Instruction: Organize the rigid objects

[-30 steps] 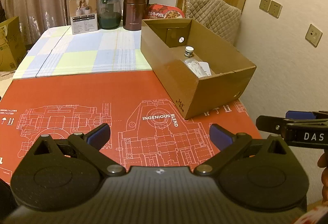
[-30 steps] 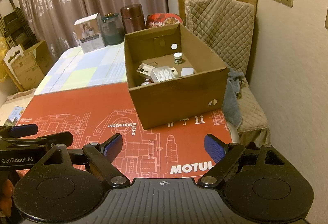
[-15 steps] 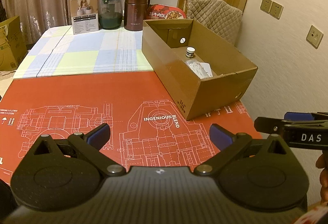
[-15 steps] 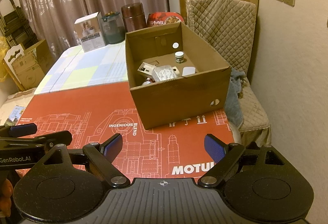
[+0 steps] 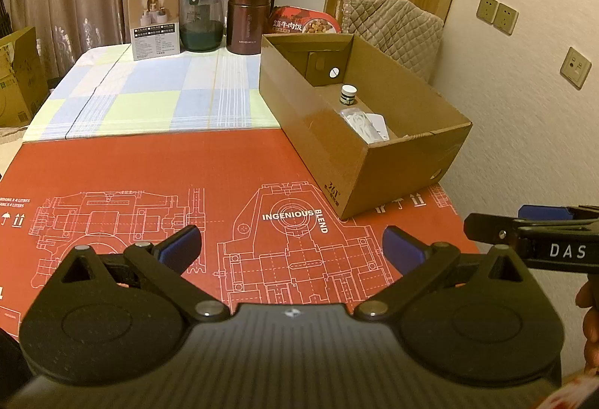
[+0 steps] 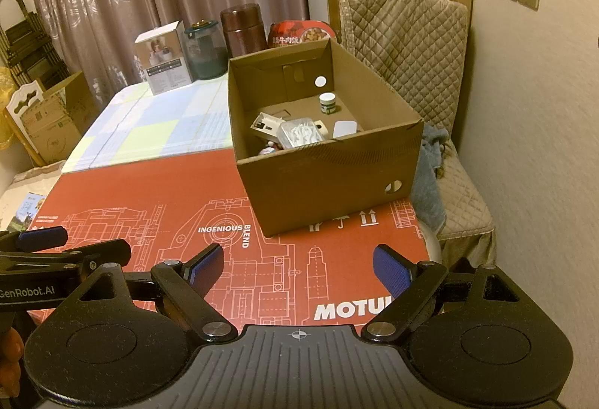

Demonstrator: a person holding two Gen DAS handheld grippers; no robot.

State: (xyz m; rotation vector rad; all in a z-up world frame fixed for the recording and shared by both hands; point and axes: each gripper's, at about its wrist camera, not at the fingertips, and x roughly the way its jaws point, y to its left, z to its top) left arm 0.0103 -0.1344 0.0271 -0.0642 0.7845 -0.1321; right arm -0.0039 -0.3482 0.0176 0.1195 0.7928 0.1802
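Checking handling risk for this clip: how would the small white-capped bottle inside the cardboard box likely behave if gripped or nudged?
The small white-capped bottle looks rigid, so it should hold its shape between fingers. Standing upright on a narrow base, it may tip if nudged. Being round, it would probably roll on the cardboard box floor once down.

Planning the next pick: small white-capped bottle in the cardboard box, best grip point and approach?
Grip the small bottle across its round body just under the white cap, coming from straight above. It stands upright near the far wall of the cardboard box, whose tall walls block any side approach. The right tongs are open and empty, probably wide enough. Keep clear of the clear plastic case nearer the front.
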